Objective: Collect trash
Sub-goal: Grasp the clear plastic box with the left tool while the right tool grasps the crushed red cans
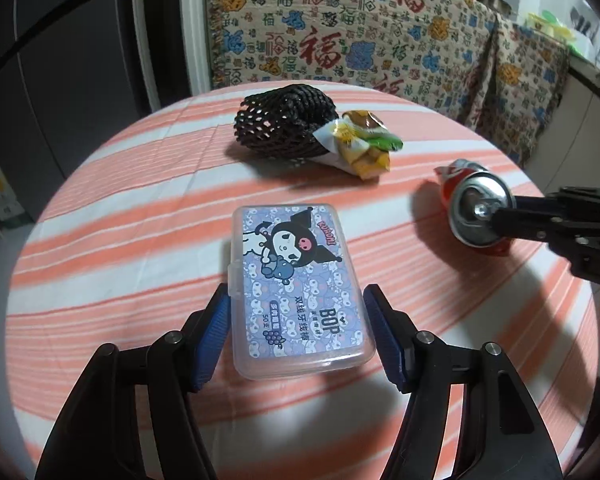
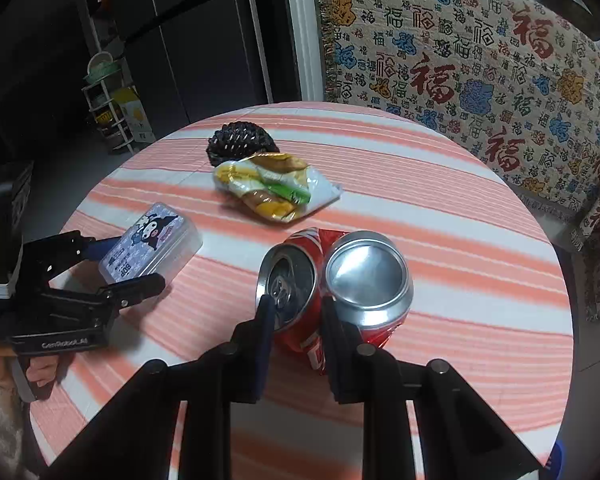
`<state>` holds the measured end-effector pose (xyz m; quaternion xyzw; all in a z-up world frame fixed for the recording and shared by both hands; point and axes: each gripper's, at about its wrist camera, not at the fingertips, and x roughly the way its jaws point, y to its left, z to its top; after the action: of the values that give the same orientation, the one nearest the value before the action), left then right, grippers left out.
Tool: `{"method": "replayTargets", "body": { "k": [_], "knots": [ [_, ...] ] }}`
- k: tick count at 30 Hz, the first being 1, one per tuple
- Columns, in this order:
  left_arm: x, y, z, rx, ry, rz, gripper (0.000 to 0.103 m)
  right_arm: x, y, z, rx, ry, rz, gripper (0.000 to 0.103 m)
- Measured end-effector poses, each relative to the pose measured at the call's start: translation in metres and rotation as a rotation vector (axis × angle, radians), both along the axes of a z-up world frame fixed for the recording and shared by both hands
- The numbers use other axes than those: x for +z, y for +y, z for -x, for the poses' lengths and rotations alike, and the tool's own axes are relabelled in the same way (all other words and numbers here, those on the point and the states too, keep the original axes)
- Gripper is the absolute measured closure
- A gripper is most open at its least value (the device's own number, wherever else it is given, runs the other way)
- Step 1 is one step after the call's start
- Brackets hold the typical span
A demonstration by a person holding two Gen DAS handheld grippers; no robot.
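Observation:
A clear plastic floss box [image 1: 296, 280] with a cartoon label sits between the blue pads of my left gripper [image 1: 298, 308], which is shut on its two long sides. In the right wrist view the box [image 2: 152, 248] is tilted in the left gripper [image 2: 130, 264]. My right gripper [image 2: 297, 312] is shut on a crushed red can [image 2: 364, 276] that is folded in two; the fingers pinch the half with the drinking hole. The can [image 1: 466, 200] and right gripper [image 1: 500, 218] show at the right of the left wrist view. A black foam net [image 1: 284, 120] and a snack wrapper [image 1: 364, 144] lie further back.
A round table [image 1: 140, 240] has an orange and white striped cloth. Behind it hangs a patterned blanket [image 2: 480, 60]. A dark fridge [image 2: 180, 40] and a small rack [image 2: 108, 112] stand beyond the left edge. A person's hand [image 2: 40, 372] holds the left gripper's handle.

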<state>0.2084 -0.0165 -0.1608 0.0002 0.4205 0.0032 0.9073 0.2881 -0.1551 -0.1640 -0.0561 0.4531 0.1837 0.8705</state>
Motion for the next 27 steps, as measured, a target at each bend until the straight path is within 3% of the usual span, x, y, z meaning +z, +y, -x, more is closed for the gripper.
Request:
{"method": "replayTargets", "body": {
  "k": [17, 19, 23, 27],
  "knots": [
    [0.013, -0.008, 0.02, -0.018, -0.04, -0.041, 0.036, 0.014, 0.001, 0.041, 0.006, -0.03, -0.026, 0.08],
    [0.014, -0.008, 0.02, -0.031, -0.048, -0.026, 0.036, 0.013, 0.0, 0.043, 0.003, -0.028, -0.028, 0.08],
    [0.016, -0.003, 0.026, -0.068, -0.039, 0.099, 0.037, 0.015, -0.007, 0.051, -0.006, -0.033, -0.032, 0.08],
    [0.016, -0.006, 0.031, -0.076, -0.034, 0.13, 0.037, 0.02, -0.018, 0.059, -0.022, -0.043, -0.042, 0.08]
  ]
}}
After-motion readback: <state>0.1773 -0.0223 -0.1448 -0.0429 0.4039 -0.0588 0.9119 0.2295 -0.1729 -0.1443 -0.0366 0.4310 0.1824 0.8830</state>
